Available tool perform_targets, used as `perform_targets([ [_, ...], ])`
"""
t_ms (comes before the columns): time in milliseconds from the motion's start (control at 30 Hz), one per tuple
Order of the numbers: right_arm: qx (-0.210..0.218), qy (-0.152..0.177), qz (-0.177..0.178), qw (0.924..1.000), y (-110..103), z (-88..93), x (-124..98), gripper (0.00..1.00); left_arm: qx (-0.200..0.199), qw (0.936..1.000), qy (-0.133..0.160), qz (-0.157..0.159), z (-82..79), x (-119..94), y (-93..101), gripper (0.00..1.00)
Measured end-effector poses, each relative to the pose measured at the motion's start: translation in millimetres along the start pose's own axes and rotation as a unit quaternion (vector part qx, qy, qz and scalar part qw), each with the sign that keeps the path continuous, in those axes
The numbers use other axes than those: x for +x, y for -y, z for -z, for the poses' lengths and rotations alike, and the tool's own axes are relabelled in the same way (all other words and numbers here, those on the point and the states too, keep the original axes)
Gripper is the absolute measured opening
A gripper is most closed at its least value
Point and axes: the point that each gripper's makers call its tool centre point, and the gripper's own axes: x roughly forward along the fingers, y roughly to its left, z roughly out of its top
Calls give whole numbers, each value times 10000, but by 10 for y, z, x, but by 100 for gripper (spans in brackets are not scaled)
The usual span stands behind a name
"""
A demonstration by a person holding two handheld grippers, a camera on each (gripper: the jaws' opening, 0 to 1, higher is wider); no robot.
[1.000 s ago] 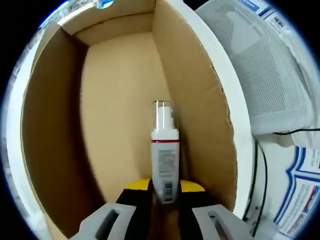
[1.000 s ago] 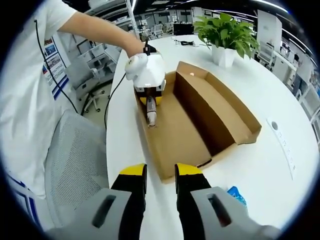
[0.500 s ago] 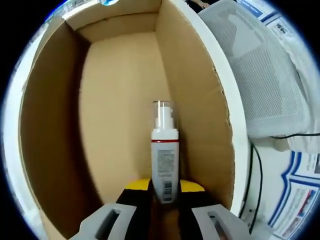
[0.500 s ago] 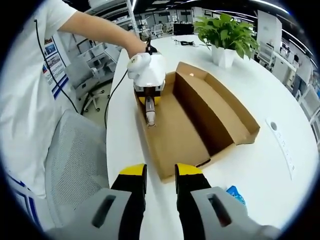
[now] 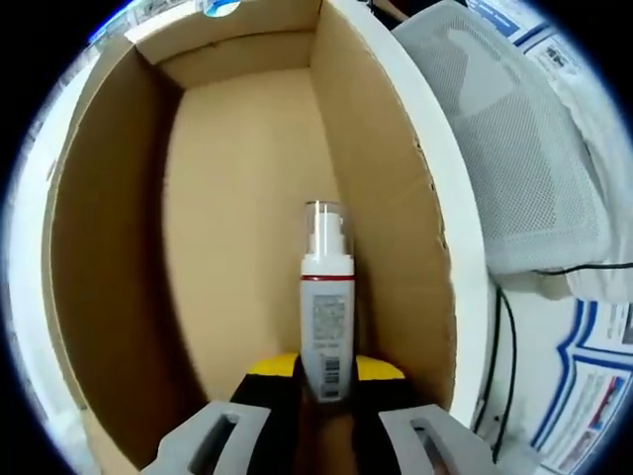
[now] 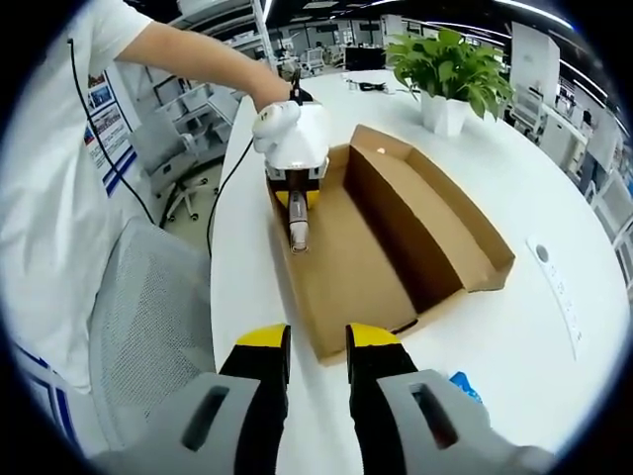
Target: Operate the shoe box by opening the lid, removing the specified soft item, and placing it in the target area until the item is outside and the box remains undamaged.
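Note:
An open brown cardboard shoe box lies on a white table; its inside wall runs along the right of the left gripper view. My left gripper is shut on a white pump bottle with a clear cap and a red band, held inside the box just above its floor. In the right gripper view the left gripper reaches into the box's near-left corner with the bottle pointing out of it. My right gripper hovers open off the box's near end, holding nothing.
A potted green plant stands beyond the box. A grey mesh chair sits left of the table, also seen as the chair. A blue item lies near my right gripper. A person's arm holds the left gripper.
Almost nothing differs. The left gripper keeps its hold on the bottle and has shifted slightly inside the box; the right gripper stays still.

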Motion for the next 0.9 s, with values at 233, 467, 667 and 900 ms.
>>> perform_targets([
  [233,-17,16,3,10000,-9,-10,-8,20,-44,10000,26,-35,-2,-54,-4,17],
  [467,-76,64,4,10000,-21,-57,-25,20,-128,9999,54,-77,18,-156,-9,18],
  [667,-121,99,22,9999,-34,-88,-54,20,-143,9997,70,-160,8,-223,19,18],
  [900,-153,119,59,9998,-75,-98,-91,21,-202,9994,135,-240,-4,-241,-1,18],
])
